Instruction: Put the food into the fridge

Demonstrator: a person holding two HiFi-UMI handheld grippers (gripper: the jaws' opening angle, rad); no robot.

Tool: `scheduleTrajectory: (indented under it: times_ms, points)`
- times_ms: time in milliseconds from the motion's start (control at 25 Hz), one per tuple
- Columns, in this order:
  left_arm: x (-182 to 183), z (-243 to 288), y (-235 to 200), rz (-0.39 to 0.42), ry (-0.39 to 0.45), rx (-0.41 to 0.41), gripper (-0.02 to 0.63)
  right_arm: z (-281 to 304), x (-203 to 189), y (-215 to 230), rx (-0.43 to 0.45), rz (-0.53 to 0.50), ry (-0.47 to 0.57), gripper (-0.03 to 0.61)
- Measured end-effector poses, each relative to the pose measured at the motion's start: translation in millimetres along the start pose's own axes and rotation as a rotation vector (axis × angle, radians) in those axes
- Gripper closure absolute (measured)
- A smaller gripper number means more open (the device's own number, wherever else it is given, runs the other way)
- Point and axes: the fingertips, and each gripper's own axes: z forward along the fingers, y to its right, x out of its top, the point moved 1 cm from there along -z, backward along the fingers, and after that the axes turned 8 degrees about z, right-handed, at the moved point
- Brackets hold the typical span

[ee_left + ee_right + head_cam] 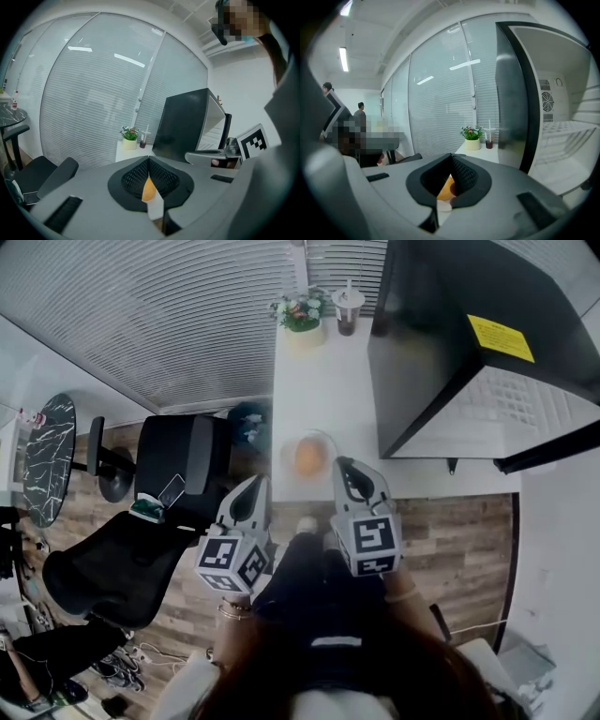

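Orange food in clear bowl at near edge of white bench, within reach beside open fridge. Left tool, right tool: pressed together, empty, flanking bowl, likely for two-sided lift.

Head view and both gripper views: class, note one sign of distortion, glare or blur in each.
Head view: the blinds curve, fisheye. Left gripper view: dark round vignette, ceiling lights mirrored in the glass wall. Right gripper view: same reflections, sheen on the fridge door.
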Motion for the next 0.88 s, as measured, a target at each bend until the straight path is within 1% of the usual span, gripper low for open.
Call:
scheduleTrajectory:
  times_ms: [360, 440, 600, 680, 720, 840, 880]
  points:
    - [-6, 26, -13, -0.002, -0.038, -0.065, 0.594, 14, -6, 8, -0.058, 0.014, -0.038, 0.578]
    - [-8, 31, -15, -0.003, -0.049, -0.081, 0.594, 17, -8, 10, -0.068, 0.02, -0.043, 0.56]
    - [-14, 40, -19, -0.005, -0.073, -0.106, 0.594, 21, -11, 14, -0.093, 0.023, -0.049, 0.559]
    - [-16, 44, -20, -0.005, -0.081, -0.117, 0.59, 23, -15, 16, -0.099, 0.026, -0.061, 0.548]
    - [-17, 45, -22, -0.006, -0.086, -0.122, 0.578, 25, -17, 17, -0.099, 0.027, -0.07, 0.54]
    - [-23, 50, -25, -0.011, -0.106, -0.132, 0.578, 29, -24, 19, -0.107, 0.032, -0.095, 0.53]
    - [-25, 52, -26, -0.014, -0.112, -0.135, 0.578, 30, -27, 20, -0.109, 0.035, -0.103, 0.518]
